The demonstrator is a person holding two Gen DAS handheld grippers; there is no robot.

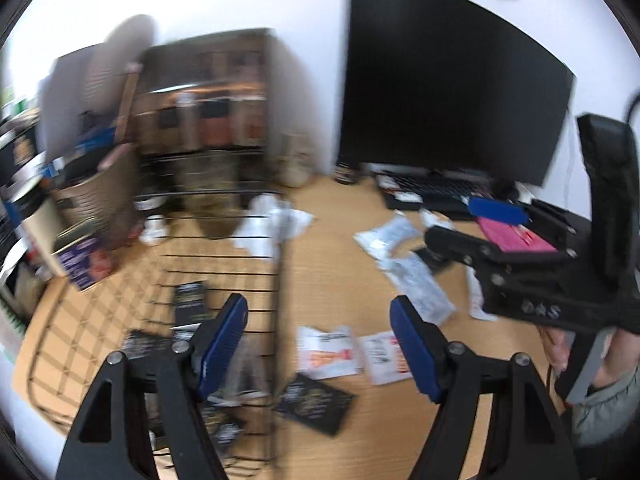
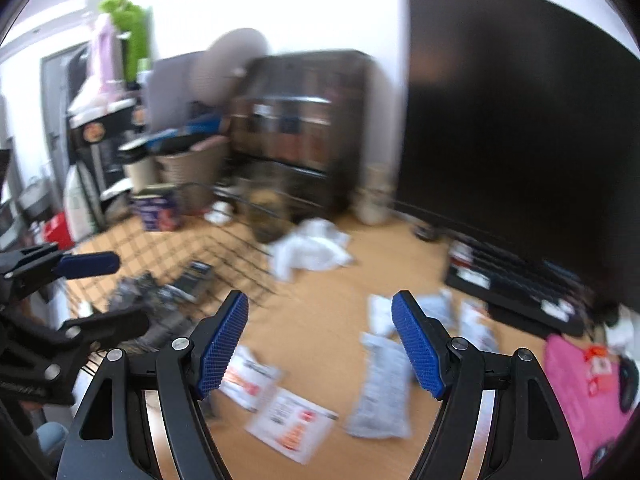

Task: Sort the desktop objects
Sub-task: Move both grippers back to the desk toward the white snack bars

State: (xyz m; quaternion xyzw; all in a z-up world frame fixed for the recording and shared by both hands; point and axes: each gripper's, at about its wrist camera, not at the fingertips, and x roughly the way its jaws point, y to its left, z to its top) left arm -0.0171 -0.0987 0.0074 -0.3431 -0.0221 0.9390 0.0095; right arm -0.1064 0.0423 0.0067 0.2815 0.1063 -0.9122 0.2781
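**Left wrist view and right wrist view: both grippers empty above scattered desk items**

Left wrist view: the left gripper (image 1: 318, 344) stands wide, with nothing between its blue pads (image 1: 222, 346). Below it lies the wooden desk (image 1: 328, 248). A black wire basket (image 1: 224, 280) sits on the desk's left part — dark packets (image 1: 190, 300) lie inside it. Just right of the basket rim lie a black card (image 1: 316, 404) and two white-and-orange sachets (image 1: 330, 352). Clear plastic packets (image 1: 416, 284) lie further right, with a crumpled white tissue (image 1: 276, 224) behind. The right gripper (image 1: 492, 232) enters from the right edge, carried by a hand (image 1: 560, 344).

Right wrist view: the right gripper (image 2: 320, 344) is also wide and empty. White-and-orange sachets (image 2: 292, 424) lie beneath it on the desk (image 2: 328, 312), and clear plastic packets (image 2: 380, 392) just to their right. A pink packet (image 2: 580, 384) rests at the right edge, near the keyboard (image 2: 516, 280) under the dark monitor (image 2: 520, 140). The left gripper (image 2: 96, 292) appears at the left edge — over the wire basket (image 2: 208, 248). Both views are motion-blurred, so print on the packets is unreadable.
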